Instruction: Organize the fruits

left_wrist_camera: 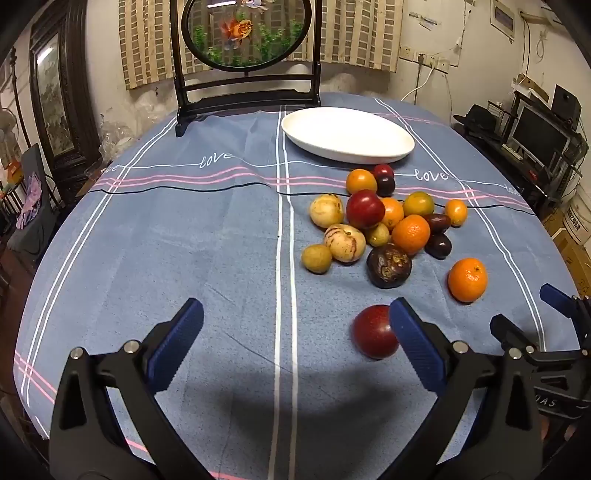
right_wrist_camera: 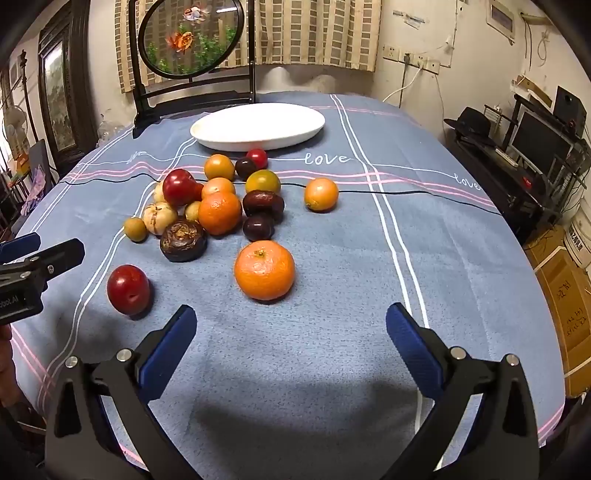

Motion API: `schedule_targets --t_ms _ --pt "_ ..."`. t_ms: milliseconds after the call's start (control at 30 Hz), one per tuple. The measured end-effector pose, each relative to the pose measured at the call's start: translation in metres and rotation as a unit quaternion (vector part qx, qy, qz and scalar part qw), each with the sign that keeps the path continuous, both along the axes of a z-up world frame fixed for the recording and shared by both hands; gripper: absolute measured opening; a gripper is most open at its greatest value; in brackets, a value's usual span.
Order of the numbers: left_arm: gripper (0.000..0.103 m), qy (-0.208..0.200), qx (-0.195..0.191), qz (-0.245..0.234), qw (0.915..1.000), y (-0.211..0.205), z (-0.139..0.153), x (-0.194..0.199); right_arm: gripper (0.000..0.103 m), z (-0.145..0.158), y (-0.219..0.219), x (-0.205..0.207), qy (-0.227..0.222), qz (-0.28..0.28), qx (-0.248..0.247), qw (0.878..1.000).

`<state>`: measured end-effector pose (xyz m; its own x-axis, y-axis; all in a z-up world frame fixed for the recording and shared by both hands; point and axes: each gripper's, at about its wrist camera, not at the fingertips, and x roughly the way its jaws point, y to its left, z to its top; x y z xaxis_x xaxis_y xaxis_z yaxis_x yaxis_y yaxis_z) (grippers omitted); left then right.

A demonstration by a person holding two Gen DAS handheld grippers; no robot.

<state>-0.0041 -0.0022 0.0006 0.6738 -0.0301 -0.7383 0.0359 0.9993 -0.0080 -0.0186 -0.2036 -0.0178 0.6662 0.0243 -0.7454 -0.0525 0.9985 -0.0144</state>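
Note:
A pile of fruit lies on the blue tablecloth: oranges, red and dark plums, yellow fruits and a dark mangosteen [left_wrist_camera: 388, 266] [right_wrist_camera: 183, 240]. A white oval plate [left_wrist_camera: 347, 134] [right_wrist_camera: 258, 125] stands empty behind the pile. A red plum [left_wrist_camera: 373, 336] [right_wrist_camera: 128, 289] lies alone near the front, just left of my left gripper's right finger. An orange [left_wrist_camera: 467, 280] [right_wrist_camera: 264, 270] lies apart, straight ahead of my right gripper. My left gripper [left_wrist_camera: 295, 314] is open and empty. My right gripper [right_wrist_camera: 291, 319] is open and empty.
A dark wooden stand with a round goldfish picture [left_wrist_camera: 245, 33] [right_wrist_camera: 192, 37] stands at the table's back edge. A single small orange [right_wrist_camera: 321, 194] lies right of the pile. The other gripper shows at the edge of each view [left_wrist_camera: 546, 332] [right_wrist_camera: 33, 266].

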Motion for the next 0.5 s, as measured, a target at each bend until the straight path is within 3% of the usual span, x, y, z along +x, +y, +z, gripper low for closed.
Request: schedule_targets --t_ms 500 --pt "0.101 0.005 0.002 -0.001 1.0000 -0.0018 -0.0012 -0.0037 0.102 0.0020 0.0020 -0.0025 0.000 0.005 -0.002 1.000"
